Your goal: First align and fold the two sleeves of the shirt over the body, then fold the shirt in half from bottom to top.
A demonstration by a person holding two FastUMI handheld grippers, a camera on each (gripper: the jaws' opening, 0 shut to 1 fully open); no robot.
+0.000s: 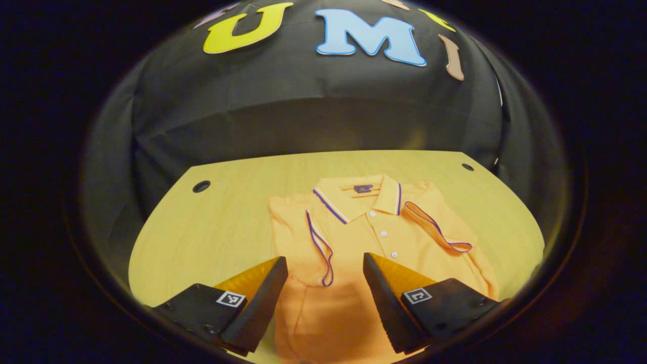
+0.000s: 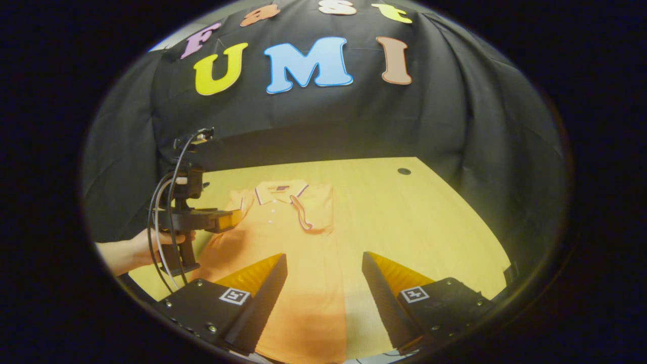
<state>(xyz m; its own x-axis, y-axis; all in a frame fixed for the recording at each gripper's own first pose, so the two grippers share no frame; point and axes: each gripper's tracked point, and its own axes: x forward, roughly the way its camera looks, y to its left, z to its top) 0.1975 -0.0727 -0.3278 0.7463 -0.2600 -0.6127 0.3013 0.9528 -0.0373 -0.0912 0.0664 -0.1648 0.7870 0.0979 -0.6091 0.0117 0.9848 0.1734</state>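
Observation:
An orange polo shirt lies flat on the wooden table, collar toward the far wall. Both short sleeves, edged in purple and white, are folded in over the chest: one sleeve and the other sleeve. My left gripper is open and hovers above the shirt's lower body with nothing between its fingers. My right gripper is open above the shirt near its right side edge, also holding nothing. In the right gripper view the left gripper, held by a hand, hangs over the shirt's left side.
The table has a round cable hole at each far corner, one hole and another hole. Black cloth wall stands close behind the table. Bare tabletop stretches to the right of the shirt. Cables trail from the left gripper's handle.

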